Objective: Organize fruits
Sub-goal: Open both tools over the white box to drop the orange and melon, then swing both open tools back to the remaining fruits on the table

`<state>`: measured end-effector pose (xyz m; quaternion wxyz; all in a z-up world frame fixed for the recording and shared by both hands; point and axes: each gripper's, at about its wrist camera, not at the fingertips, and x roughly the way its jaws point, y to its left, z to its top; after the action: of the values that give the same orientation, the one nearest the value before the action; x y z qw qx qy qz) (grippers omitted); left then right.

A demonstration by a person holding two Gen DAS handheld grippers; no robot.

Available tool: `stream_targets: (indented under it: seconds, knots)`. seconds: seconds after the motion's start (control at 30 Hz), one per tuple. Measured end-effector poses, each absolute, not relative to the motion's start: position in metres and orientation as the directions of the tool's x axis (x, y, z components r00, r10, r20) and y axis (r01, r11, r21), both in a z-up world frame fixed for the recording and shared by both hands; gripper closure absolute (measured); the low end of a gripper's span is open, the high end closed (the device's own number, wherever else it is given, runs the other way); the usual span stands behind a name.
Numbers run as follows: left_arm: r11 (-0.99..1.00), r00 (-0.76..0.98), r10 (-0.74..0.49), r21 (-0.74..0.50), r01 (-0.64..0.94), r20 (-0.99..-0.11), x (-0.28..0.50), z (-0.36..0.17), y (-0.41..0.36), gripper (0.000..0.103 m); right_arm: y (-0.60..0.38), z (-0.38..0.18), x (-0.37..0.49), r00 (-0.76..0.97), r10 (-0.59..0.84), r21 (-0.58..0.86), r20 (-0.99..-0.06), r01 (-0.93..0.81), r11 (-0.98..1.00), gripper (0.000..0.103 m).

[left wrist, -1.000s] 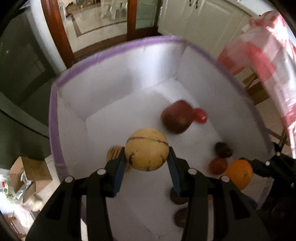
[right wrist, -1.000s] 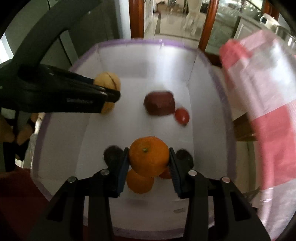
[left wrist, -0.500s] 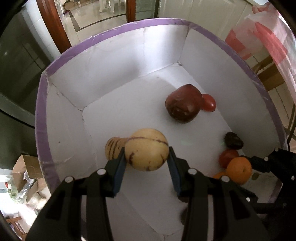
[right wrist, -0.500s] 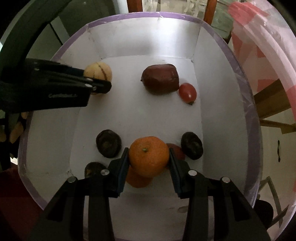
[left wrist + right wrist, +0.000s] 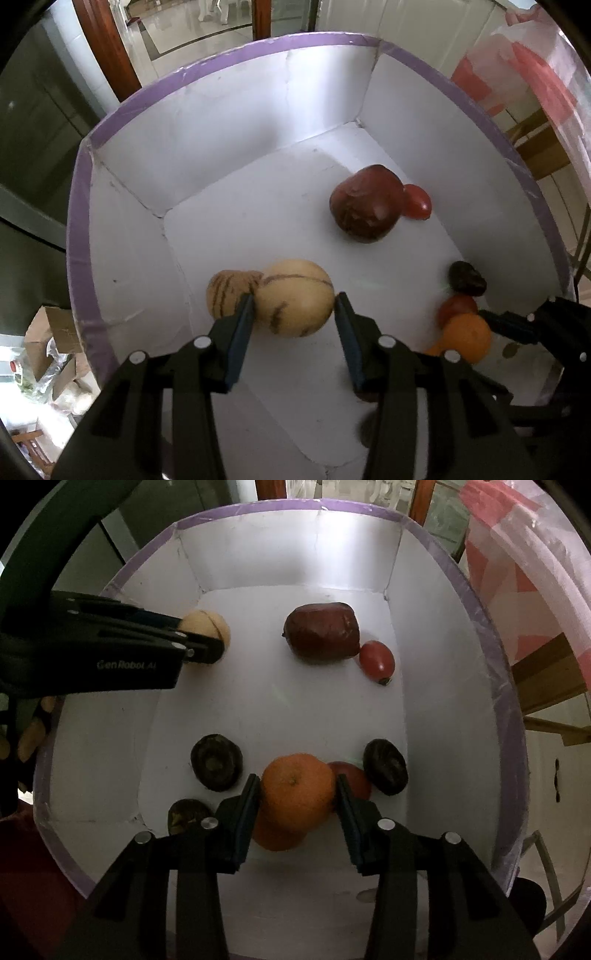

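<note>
Both grippers point steeply down into a white foam-board box with a purple taped rim (image 5: 79,236), where all the fruit lies.

Left gripper (image 5: 293,314): the jaws are opening. A round pale-yellow melon with dark purple streaks (image 5: 295,297) sits between them on the box floor. The left pad is at its skin; a narrow gap shows at the right pad, so the grip is released. A second, smaller striped yellow melon (image 5: 227,293) lies touching it on the left.

Right gripper (image 5: 295,794): the jaws are opening. A round orange tangerine (image 5: 297,790) is between them, resting on top of a second orange tangerine (image 5: 275,836) below it. Both pads stand just beside the peel with slight clearance.

Other contents, right wrist view:
- a large dark-red oblong fruit (image 5: 323,633) near the far wall, touching a small red cherry tomato (image 5: 376,661);
- three dark brown wrinkled fruits (image 5: 216,762), (image 5: 386,766), (image 5: 184,814);
- a red fruit (image 5: 354,777) behind the held tangerine, partly hidden.
</note>
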<state>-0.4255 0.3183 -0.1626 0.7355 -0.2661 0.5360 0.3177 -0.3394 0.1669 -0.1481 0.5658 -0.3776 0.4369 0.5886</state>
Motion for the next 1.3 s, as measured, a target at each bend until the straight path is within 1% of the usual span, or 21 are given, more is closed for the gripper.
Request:
stream_targets:
  seconds: [0.07, 0.13, 0.2, 0.3, 0.43, 0.5, 0.57, 0.63, 0.7, 0.87, 0.93, 1.13, 1.2, 1.3]
  knots:
    - [0.656, 0.223, 0.183, -0.05, -0.753, -0.958, -0.425, -0.163, 0.319, 0.054, 0.167, -0.149, -0.339, -0.078, 0.337, 0.091, -0.938, -0.996, 0.022, 0.054]
    - [0.655, 0.222, 0.18, -0.052, -0.754, -0.958, -0.425, -0.164, 0.32, 0.051, 0.168, -0.15, -0.341, -0.077, 0.34, 0.088, -0.937, -0.996, 0.015, 0.047]
    - [0.655, 0.219, 0.18, -0.049, -0.754, -0.959, -0.424, -0.164, 0.32, 0.049, 0.168, -0.149, -0.342, -0.08, 0.343, 0.088, -0.936, -0.996, 0.008, 0.03]
    - [0.654, 0.223, 0.18, -0.053, -0.754, -0.958, -0.424, -0.163, 0.321, 0.046, 0.166, -0.146, -0.345, -0.075, 0.359, 0.078, -0.93, -0.997, -0.007, 0.025]
    - [0.653, 0.25, 0.173, -0.079, -0.753, -0.953, -0.426, -0.159, 0.32, 0.042, 0.164, -0.145, -0.343, -0.087, 0.364, 0.089, -0.928, -0.996, -0.012, 0.022]
    - [0.653, 0.264, 0.168, -0.093, -0.752, -0.95, -0.427, -0.157, 0.32, 0.042, 0.163, -0.144, -0.343, -0.093, 0.365, 0.093, -0.926, -0.996, -0.019, 0.018]
    - [0.654, 0.284, 0.169, -0.108, -0.749, -0.944, -0.428, -0.154, 0.319, 0.039, 0.162, -0.143, -0.344, -0.095, 0.369, 0.093, -0.924, -0.995, -0.022, 0.017]
    - [0.666, 0.311, 0.18, -0.117, -0.737, -0.933, -0.427, -0.148, 0.316, 0.03, 0.161, -0.141, -0.343, -0.096, 0.376, 0.094, -0.922, -0.995, -0.023, 0.016]
    - [0.674, 0.331, 0.182, -0.128, -0.728, -0.926, -0.426, -0.144, 0.313, 0.025, 0.159, -0.138, -0.342, -0.097, 0.383, 0.095, -0.919, -0.995, -0.022, 0.016]
    - [0.649, 0.375, 0.18, -0.177, -0.74, -0.909, -0.425, -0.134, 0.317, 0.017, 0.154, -0.133, -0.342, -0.088, 0.404, 0.085, -0.911, -0.996, -0.027, 0.016]
    - [0.642, 0.391, 0.197, -0.183, -0.744, -0.899, -0.424, -0.127, 0.322, 0.011, 0.152, -0.128, -0.342, -0.081, 0.417, 0.077, -0.905, -0.997, -0.027, 0.016]
    - [0.617, 0.486, 0.237, -0.256, -0.744, -0.841, -0.42, -0.088, 0.338, 0.007, 0.148, -0.112, -0.345, -0.053, 0.465, 0.049, -0.883, -0.999, -0.022, 0.016]
    - [0.611, 0.524, 0.268, -0.278, -0.741, -0.808, -0.417, -0.067, 0.346, 0.004, 0.145, -0.102, -0.348, -0.046, 0.494, 0.033, -0.868, -0.999, -0.037, 0.016]
    - [0.614, 0.585, 0.311, -0.311, -0.725, -0.749, -0.413, -0.032, 0.357, 0.003, 0.141, -0.086, -0.354, -0.032, 0.535, 0.005, -0.844, -0.999, -0.051, 0.016]
